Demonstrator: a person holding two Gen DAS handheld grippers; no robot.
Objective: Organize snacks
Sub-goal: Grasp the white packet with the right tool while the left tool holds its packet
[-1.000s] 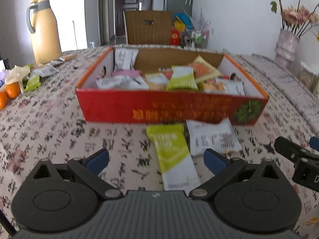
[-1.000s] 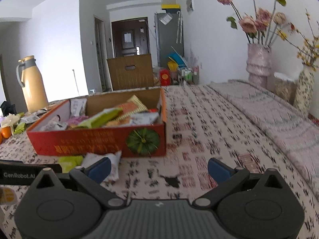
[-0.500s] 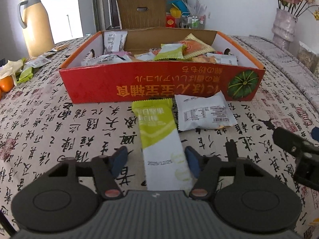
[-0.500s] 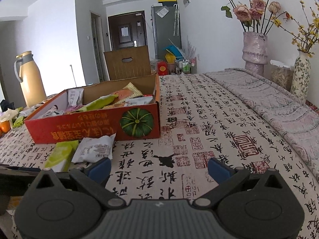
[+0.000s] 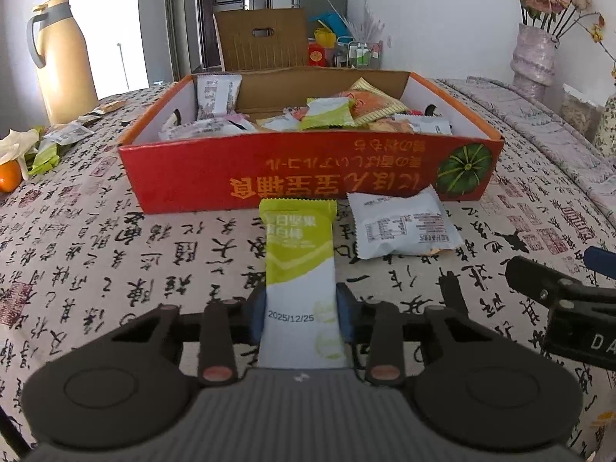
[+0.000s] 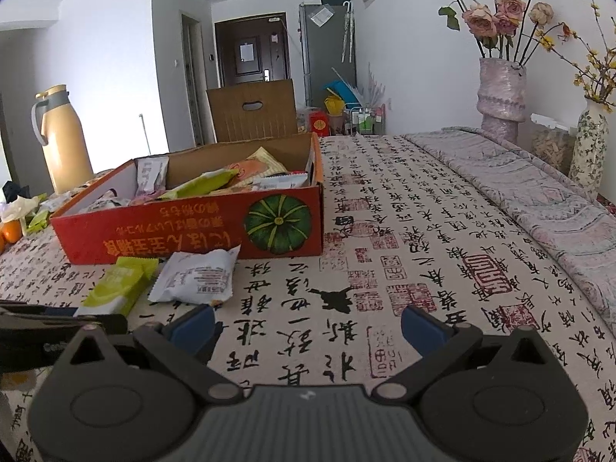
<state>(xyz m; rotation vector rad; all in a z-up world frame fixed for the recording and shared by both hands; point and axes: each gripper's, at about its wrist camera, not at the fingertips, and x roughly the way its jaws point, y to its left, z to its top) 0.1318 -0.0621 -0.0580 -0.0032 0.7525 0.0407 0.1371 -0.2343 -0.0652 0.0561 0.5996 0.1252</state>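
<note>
A green-and-white snack packet lies on the patterned tablecloth in front of a red cardboard box filled with several snacks. My left gripper has its jaws closing on the near end of that packet, and both blue pads touch its sides. A white snack packet lies just right of the green one, against the box front. In the right wrist view the green packet, white packet and box sit to the left. My right gripper stands open over bare cloth, holding nothing.
A yellow thermos jug, an orange and loose wrappers are at the far left. A brown carton stands behind the table. Two vases with flowers stand at the far right beside a grey runner.
The left gripper's jaws went from wide open to closed against the green packet, which now lies between the pads. The right gripper stayed open and about where it was.
</note>
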